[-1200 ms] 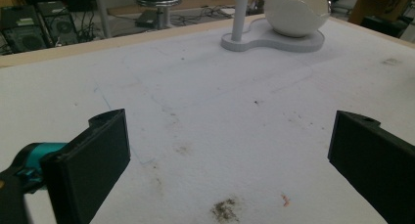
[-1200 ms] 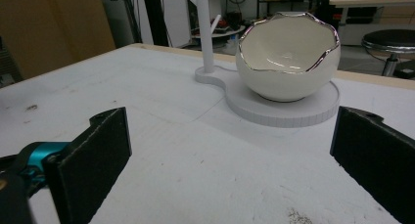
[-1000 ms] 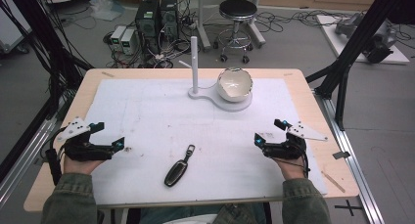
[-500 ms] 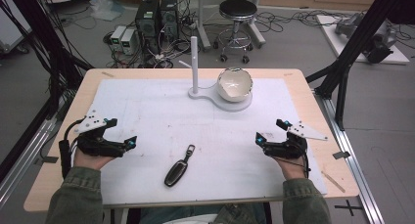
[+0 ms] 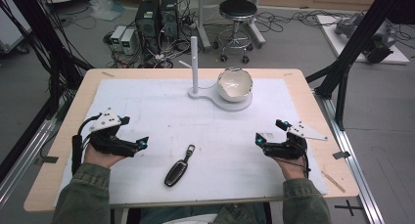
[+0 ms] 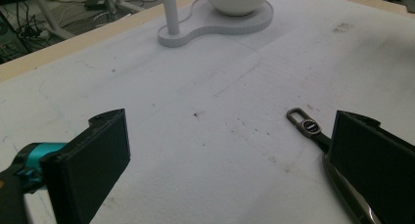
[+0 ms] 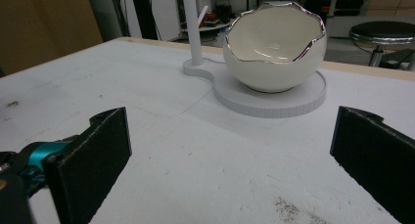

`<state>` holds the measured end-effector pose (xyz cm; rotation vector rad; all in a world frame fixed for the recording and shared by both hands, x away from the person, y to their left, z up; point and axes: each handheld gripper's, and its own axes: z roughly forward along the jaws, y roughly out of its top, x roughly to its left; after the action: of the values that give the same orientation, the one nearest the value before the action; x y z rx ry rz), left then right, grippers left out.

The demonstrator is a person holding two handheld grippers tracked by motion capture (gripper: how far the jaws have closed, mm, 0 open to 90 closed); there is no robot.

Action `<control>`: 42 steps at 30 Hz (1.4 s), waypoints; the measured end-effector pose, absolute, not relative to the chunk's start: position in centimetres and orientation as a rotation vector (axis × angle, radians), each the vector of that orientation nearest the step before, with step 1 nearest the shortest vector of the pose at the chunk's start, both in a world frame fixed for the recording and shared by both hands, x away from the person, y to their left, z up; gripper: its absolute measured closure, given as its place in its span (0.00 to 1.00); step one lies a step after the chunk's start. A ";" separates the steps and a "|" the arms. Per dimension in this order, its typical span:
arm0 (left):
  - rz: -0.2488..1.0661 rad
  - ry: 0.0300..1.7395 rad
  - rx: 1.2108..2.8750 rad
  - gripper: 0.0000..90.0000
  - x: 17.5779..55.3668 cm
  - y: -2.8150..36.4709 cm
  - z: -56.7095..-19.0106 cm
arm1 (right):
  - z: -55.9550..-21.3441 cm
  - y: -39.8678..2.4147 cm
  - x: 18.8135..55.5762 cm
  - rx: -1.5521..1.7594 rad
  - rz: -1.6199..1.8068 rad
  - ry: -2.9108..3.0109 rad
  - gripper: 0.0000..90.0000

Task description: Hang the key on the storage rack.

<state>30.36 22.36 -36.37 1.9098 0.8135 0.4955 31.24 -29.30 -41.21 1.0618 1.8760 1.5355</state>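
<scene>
A black car key fob (image 5: 177, 172) with a metal loop lies on the white mat near the front middle of the table; its loop end (image 6: 304, 126) lies just left of my left gripper's right jaw. My left gripper (image 5: 141, 145) sits open at the left of the mat, nothing between its jaws. Over at the right, my right gripper (image 5: 259, 140) is open too and empty. A white eggshell-shaped bowl (image 5: 234, 84) with a silver rim rests on a white stand (image 5: 215, 98) that carries an upright post (image 5: 194, 62). That bowl (image 7: 274, 47) stands ahead of my right gripper.
A white mat (image 5: 161, 111) covers most of the wooden table (image 5: 83, 92). Beyond the far edge are a black stool (image 5: 237, 11), computer boxes (image 5: 156, 13) and cables on the floor. Black frame legs (image 5: 352, 48) stand at the right.
My left gripper has moved right and slightly forward, toward the key fob. The right gripper has barely moved.
</scene>
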 end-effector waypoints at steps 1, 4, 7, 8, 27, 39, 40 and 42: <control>0.486 0.812 1.912 0.03 30.4 22.2 -36.3 | -41.2 -29.3 31.2 1.061 1.537 1.876 0.01; 0.456 0.805 1.940 0.03 30.8 21.5 -36.3 | -41.2 -29.3 31.3 1.067 1.540 1.879 0.01; 0.444 0.805 1.966 0.03 31.2 20.7 -36.5 | -41.2 -29.4 31.3 1.067 1.538 1.874 0.01; 0.435 0.802 1.975 0.03 31.3 20.4 -36.6 | -41.2 -29.4 31.4 1.067 1.539 1.871 0.01; 0.335 0.774 2.131 0.03 31.9 16.6 -37.6 | -41.4 -29.4 31.5 1.074 1.528 1.886 0.01; 0.277 0.760 2.221 0.03 32.3 14.4 -38.3 | -41.4 -29.5 31.5 1.076 1.528 1.883 0.01; 0.271 0.757 2.219 0.03 32.3 14.3 -38.3 | -41.4 -29.5 31.5 1.075 1.526 1.880 0.01; 0.271 0.760 2.220 0.03 32.3 13.9 -38.3 | -41.4 -29.5 31.5 1.088 1.527 1.884 0.01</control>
<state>32.29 13.92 -38.31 2.2205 0.7595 0.2711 31.48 -29.51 -41.37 1.0881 1.8840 1.5270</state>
